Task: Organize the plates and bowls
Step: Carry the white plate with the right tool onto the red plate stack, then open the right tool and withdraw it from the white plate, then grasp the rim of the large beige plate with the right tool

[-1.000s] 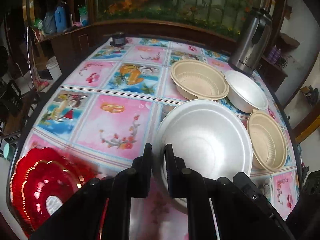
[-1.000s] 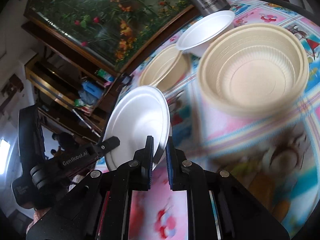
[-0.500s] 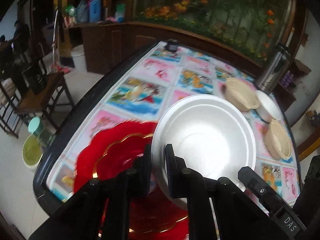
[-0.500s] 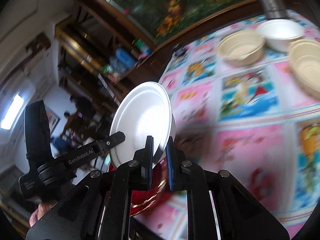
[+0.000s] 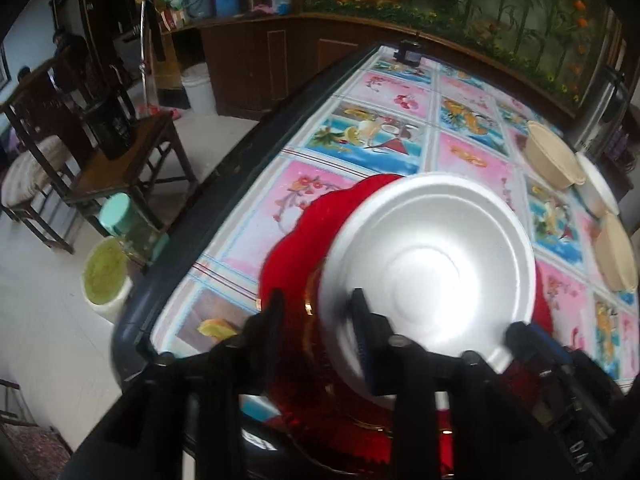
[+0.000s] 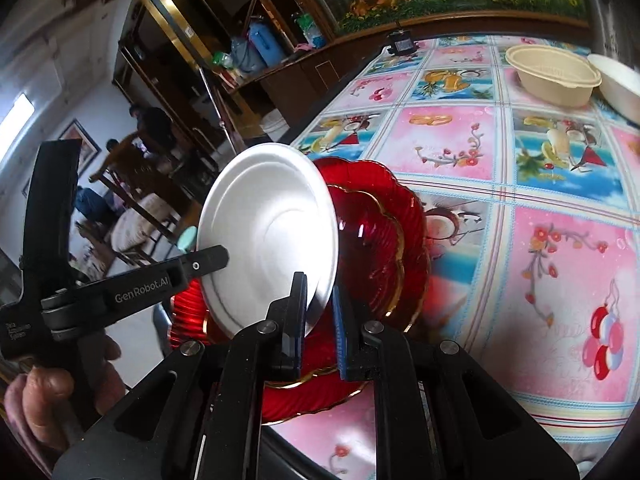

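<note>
A white foam plate (image 5: 432,264) (image 6: 272,232) hangs tilted just above the stacked red glass plates (image 5: 304,240) (image 6: 380,240) at the table's near left corner. My left gripper (image 5: 316,312) stands open around the plate's rim, its fingers spread apart; it also shows in the right wrist view (image 6: 200,264). My right gripper (image 6: 320,308) is shut on the plate's near rim. Two beige bowls (image 5: 552,156) (image 6: 552,76) and a white bowl (image 5: 598,188) (image 6: 620,84) sit at the far right.
The flowered tablecloth (image 6: 500,208) covers the table. Its dark left edge (image 5: 208,208) is close by, with a wooden chair (image 5: 80,152) and green-lidded tubs (image 5: 108,272) on the floor. A steel flask (image 5: 600,108) stands behind the bowls.
Both grippers carried the white plate left, from beside the bowls to over the red plates. The left gripper's fingers have opened off the rim.
</note>
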### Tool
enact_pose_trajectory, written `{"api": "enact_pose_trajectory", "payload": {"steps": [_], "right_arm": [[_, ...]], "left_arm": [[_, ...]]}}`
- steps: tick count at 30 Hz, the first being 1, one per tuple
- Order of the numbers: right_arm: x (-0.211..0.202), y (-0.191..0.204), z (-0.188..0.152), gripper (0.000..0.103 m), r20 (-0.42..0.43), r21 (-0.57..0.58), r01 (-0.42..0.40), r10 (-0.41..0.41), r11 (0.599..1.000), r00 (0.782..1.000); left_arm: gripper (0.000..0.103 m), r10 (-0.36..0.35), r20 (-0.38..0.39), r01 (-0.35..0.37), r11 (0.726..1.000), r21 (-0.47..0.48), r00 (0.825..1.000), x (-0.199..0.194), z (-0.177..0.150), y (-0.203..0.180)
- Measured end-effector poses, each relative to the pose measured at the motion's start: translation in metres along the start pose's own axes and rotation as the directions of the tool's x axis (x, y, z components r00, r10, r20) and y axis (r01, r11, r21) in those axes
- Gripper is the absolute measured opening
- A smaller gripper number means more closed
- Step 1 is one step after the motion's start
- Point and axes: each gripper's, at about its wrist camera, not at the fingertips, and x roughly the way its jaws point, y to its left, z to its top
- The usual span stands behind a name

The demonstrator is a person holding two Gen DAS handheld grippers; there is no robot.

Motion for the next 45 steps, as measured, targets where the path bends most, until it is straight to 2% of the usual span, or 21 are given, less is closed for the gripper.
{"api": "enact_pose_trajectory", "payload": {"steps": [3, 4, 7, 8, 9, 10, 12, 17, 21, 24, 28, 32, 34, 36, 40, 44, 45], "right_arm": [[-0.009, -0.005, 0.003, 0.016, 0.013, -0.005, 0.006, -0.006, 1.0, 1.0], [-0.014, -0.008, 0.005, 0.017, 0.037, -0.006, 0.013, -0.013, 1.0, 0.999], [-0.035, -0.022, 0.008, 0.017, 0.122, -0.001, 0.0, 0.0, 1.0, 0.993], [-0.042, -0.028, 0.009, 0.018, 0.152, 0.009, -0.006, 0.004, 1.0, 0.988], [-0.049, -0.035, 0.009, 0.023, 0.179, 0.02, -0.008, 0.004, 1.0, 0.984], [-0.059, -0.045, 0.009, 0.033, 0.218, 0.042, -0.003, -0.006, 0.999, 0.976], [-0.073, -0.062, 0.009, 0.041, 0.27, 0.08, 0.016, -0.037, 0.997, 0.962], [-0.106, -0.113, 0.007, 0.041, 0.315, 0.186, 0.084, -0.14, 0.979, 0.939], [-0.134, -0.148, 0.003, 0.041, 0.338, 0.259, 0.113, -0.199, 0.959, 0.92], [-0.16, -0.174, 0.0, 0.041, 0.361, 0.3, 0.142, -0.25, 0.943, 0.898], [-0.195, -0.219, 0.004, 0.04, 0.366, 0.36, 0.169, -0.305, 0.917, 0.879], [-0.226, -0.271, 0.017, 0.04, 0.345, 0.443, 0.193, -0.365, 0.875, 0.865], [-0.239, -0.302, 0.026, 0.04, 0.327, 0.493, 0.175, -0.367, 0.852, 0.871], [-0.24, -0.326, 0.037, 0.04, 0.292, 0.529, 0.15, -0.345, 0.835, 0.892], [-0.23, -0.371, 0.048, 0.04, 0.289, 0.592, 0.035, -0.252, 0.805, 0.924], [-0.219, -0.384, 0.04, 0.04, 0.294, 0.621, -0.052, -0.171, 0.782, 0.94], [-0.22, -0.384, 0.04, 0.04, 0.309, 0.617, -0.072, -0.157, 0.784, 0.938]], "left_arm": [[0.043, -0.016, 0.008, 0.016, 1.0, 0.004, 1.0, -0.005, -0.001, 0.005], [0.049, -0.008, 0.013, 0.008, 1.0, 0.004, 1.0, -0.008, -0.002, 0.007], [0.065, 0.069, 0.073, -0.069, 0.998, 0.007, 0.995, -0.024, -0.004, 0.014], [0.066, 0.081, 0.095, -0.082, 0.997, 0.01, 0.992, -0.03, -0.004, 0.015], [0.066, 0.082, 0.107, -0.083, 0.996, 0.007, 0.991, -0.034, -0.004, 0.017], [0.066, 0.078, 0.123, -0.078, 0.997, -0.002, 0.989, -0.04, -0.003, 0.019], [0.066, 0.063, 0.159, -0.06, 0.998, -0.021, 0.985, -0.05, -0.002, 0.021], [0.071, -0.024, 0.203, 0.023, 1.0, 0.007, 0.979, -0.066, 0.003, -0.006], [0.076, -0.153, 0.158, 0.136, 0.984, 0.113, 0.975, -0.064, 0.008, -0.06], [0.076, -0.213, 0.097, 0.195, 0.966, 0.168, 0.972, -0.056, 0.008, -0.099], [0.076, -0.26, 0.007, 0.252, 0.944, 0.211, 0.966, -0.039, 0.011, -0.155], [0.076, -0.29, -0.059, 0.296, 0.937, 0.187, 0.955, -0.022, 0.025, -0.201], [0.076, -0.304, -0.073, 0.312, 0.936, 0.165, 0.95, -0.017, 0.031, -0.218], [0.076, -0.29, -0.069, 0.298, 0.94, 0.166, 0.955, -0.012, 0.039, -0.242], [0.076, -0.259, -0.068, 0.267, 0.942, 0.202, 0.964, -0.002, 0.05, -0.288], [0.076, -0.234, -0.054, 0.24, 0.942, 0.235, 0.971, 0.006, 0.054, -0.32], [0.076, -0.231, -0.053, 0.237, 0.943, 0.234, 0.972, 0.009, 0.055, -0.323]]}}
